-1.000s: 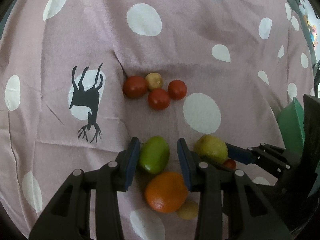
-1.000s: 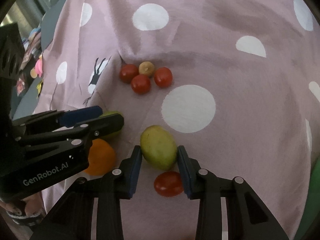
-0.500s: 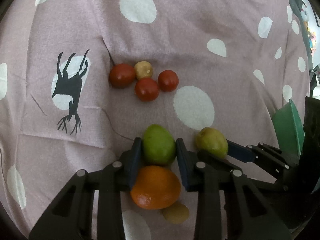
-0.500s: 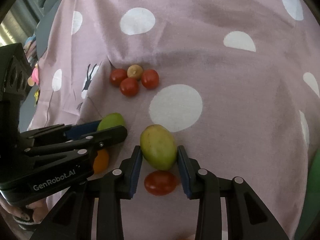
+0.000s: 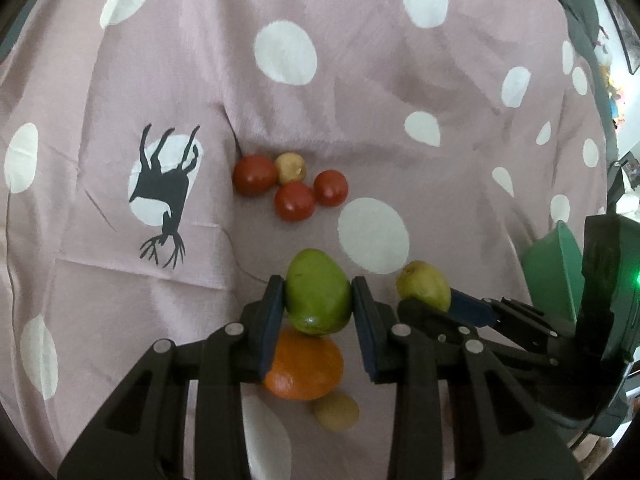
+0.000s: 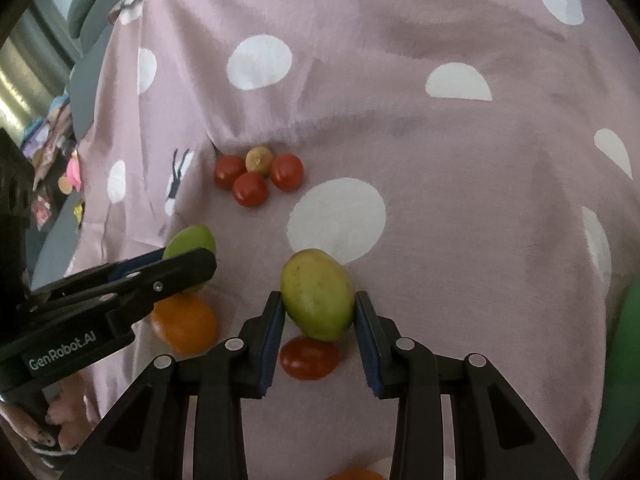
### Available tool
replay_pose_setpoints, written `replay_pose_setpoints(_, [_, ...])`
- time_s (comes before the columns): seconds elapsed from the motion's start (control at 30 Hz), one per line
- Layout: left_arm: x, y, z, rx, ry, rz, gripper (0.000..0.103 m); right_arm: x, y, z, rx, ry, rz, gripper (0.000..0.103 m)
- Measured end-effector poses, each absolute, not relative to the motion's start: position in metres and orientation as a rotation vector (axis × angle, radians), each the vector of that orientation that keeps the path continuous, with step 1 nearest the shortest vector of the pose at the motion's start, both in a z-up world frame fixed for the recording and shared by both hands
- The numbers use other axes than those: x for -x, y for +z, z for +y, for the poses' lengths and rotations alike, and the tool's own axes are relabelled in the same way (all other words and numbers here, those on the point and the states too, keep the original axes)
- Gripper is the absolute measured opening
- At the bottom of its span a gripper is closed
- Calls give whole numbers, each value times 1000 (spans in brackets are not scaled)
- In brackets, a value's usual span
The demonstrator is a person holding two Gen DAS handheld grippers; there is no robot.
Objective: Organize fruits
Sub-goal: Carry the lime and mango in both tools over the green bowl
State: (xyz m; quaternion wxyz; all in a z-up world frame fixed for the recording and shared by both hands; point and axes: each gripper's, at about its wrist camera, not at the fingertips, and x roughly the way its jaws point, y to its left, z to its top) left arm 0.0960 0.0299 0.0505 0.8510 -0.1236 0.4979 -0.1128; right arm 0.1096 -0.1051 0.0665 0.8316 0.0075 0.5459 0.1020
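My left gripper (image 5: pixel 318 300) is shut on a green mango (image 5: pixel 319 291) and holds it above an orange (image 5: pixel 304 368) and a small tan fruit (image 5: pixel 336 411). My right gripper (image 6: pixel 319 312) is shut on a yellow-green mango (image 6: pixel 318 294), held above a red tomato (image 6: pixel 309 358). Three red tomatoes (image 5: pixel 294 201) and a small tan fruit (image 5: pixel 290 168) lie clustered further out on the cloth. The left gripper also shows in the right wrist view (image 6: pixel 188 268), with the green mango (image 6: pixel 191 240) and the orange (image 6: pixel 185 324).
A pink cloth with white dots (image 5: pixel 360 80) covers the surface, with a deer print (image 5: pixel 164 188) at left. A green container (image 5: pixel 554 268) stands at the right edge, beside the right gripper's body (image 5: pixel 500 320). Clutter lies beyond the cloth's left edge (image 6: pixel 52 152).
The left gripper has shut on the green mango and lifted it off the cloth. The right gripper has lifted the yellow-green mango too. Both views have drawn back from the tomato cluster.
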Motion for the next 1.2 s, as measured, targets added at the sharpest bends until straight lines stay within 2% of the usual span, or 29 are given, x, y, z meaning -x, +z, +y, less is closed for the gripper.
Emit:
replay_pose_setpoints(0.63, [-70, 110, 8, 253, -266, 868, 34, -59, 161, -157, -156, 133, 862, 37])
replay_pose_setpoints(0.93, [-67, 142, -46, 196, -343, 790, 34, -37, 202, -195, -170, 19, 724, 37])
replay_pose_setpoints(1.2, [-73, 148, -116, 165, -451, 795, 34, -15, 220, -243, -231, -100, 657, 37])
